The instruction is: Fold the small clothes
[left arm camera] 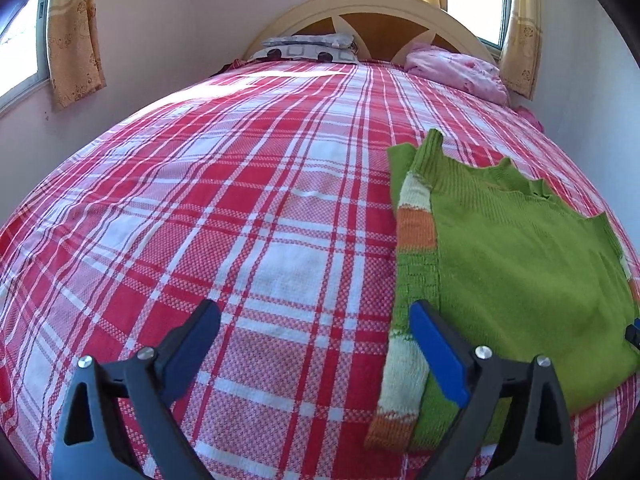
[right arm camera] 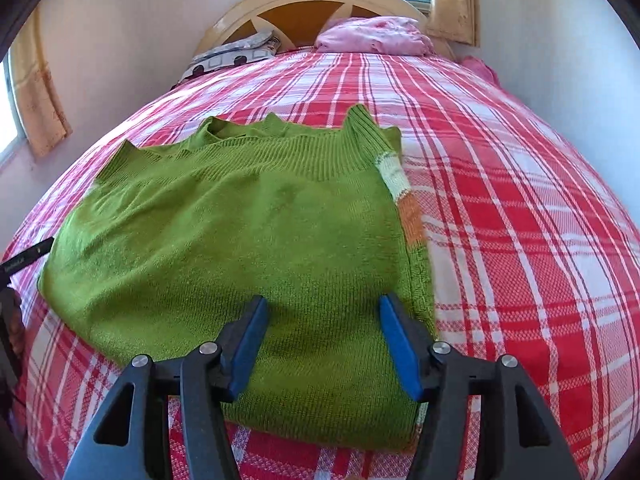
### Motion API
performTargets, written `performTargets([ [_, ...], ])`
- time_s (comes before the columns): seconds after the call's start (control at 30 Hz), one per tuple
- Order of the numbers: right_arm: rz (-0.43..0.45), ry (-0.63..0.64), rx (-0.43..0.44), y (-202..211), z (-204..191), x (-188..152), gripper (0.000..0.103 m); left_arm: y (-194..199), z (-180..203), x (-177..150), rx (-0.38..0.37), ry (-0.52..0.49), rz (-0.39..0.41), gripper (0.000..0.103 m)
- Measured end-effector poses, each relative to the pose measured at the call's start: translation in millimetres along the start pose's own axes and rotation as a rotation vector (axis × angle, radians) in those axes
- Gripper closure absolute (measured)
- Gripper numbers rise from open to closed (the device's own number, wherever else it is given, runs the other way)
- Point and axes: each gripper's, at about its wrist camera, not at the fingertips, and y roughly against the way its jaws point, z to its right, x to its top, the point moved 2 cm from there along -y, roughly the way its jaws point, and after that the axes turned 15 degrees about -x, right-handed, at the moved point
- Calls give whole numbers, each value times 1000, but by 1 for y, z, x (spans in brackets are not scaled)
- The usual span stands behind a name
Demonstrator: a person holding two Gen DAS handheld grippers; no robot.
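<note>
A small green knit sweater (right arm camera: pixel 240 232) lies flat and partly folded on the bed, collar toward the headboard. A sleeve with white and orange stripes is folded along its edge (left arm camera: pixel 416 232). In the left wrist view the sweater (left arm camera: pixel 520 256) lies to the right. My left gripper (left arm camera: pixel 316 336) is open and empty above the bedspread, its right finger (left arm camera: pixel 438 356) over the sweater's striped edge. My right gripper (right arm camera: pixel 322 340) is open and empty, hovering over the sweater's near hem. A bit of the right gripper shows at the left view's right edge (left arm camera: pixel 634 334).
The bed has a red and white plaid spread (left arm camera: pixel 240 208). A patterned pillow (left arm camera: pixel 308 50) and a pink bundle (left arm camera: pixel 456 70) lie by the curved headboard (left arm camera: pixel 372 12). Walls and curtained windows stand on both sides. A dark strap (right arm camera: pixel 24 260) lies at the sweater's left.
</note>
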Motion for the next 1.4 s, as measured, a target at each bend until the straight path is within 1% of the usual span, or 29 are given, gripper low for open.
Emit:
performTargets([
  [0.03,23,24,-27,7,-5,3,44,-1,0,0,-1,1,-3,5],
  [0.07,49,38,-32,14,-9,7,44,-2,-1,1,-1,3,-9,5],
  [0.1,87,48,-11,23,-14,15,44,-4,-1,1,0,5,-15,5],
  [0.17,112,50,28,26,-21,31,44,-7,-1,0,5,3,-25,4],
  [0.2,108,39,42,23,-23,36,44,-8,-1,0,16,-1,-32,3],
  [0.27,64,14,55,6,-25,49,44,-9,1,-1,29,-14,-35,3],
  [0.3,33,2,34,-7,-23,53,44,-9,2,-1,36,-19,-34,2],
  [0.37,-36,-15,-55,-33,-13,52,44,-8,2,-2,42,-19,-31,1],
  [0.4,-68,-36,-67,-44,-6,48,42,-8,1,-2,41,-15,-31,1],
  [0.43,-72,-93,-17,-48,4,43,35,-7,0,-2,38,-11,-31,0],
  [0.47,-72,-130,18,-48,13,40,34,-7,-1,-2,37,-6,-32,0],
  [0.5,-70,-145,23,-46,18,37,34,-8,-1,-2,34,-3,-32,0],
  [0.57,-59,-128,-41,-33,20,35,34,-8,-1,-3,33,-3,-36,0],
  [0.63,-19,-116,-46,-15,14,30,34,-7,0,-3,39,-6,-33,0],
  [0.73,64,-17,-65,14,-13,25,34,-5,1,-2,43,-11,-28,0],
  [0.77,84,9,-58,22,-21,24,34,-5,1,-2,40,-8,-28,0],
  [0.83,121,62,-4,41,-47,22,34,-4,0,-2,32,-7,-36,0],
  [1.0,148,210,81,60,-115,14,34,0,-1,-2,33,-30,-54,0],
  [1.17,206,356,117,79,-175,2,34,4,-6,-2,27,-45,-66,0],
  [1.33,247,487,135,87,-221,-11,34,4,-15,1,17,-46,-72,0],
  [1.4,268,536,136,89,-237,-16,34,4,-21,4,-2,-36,-75,0],
])
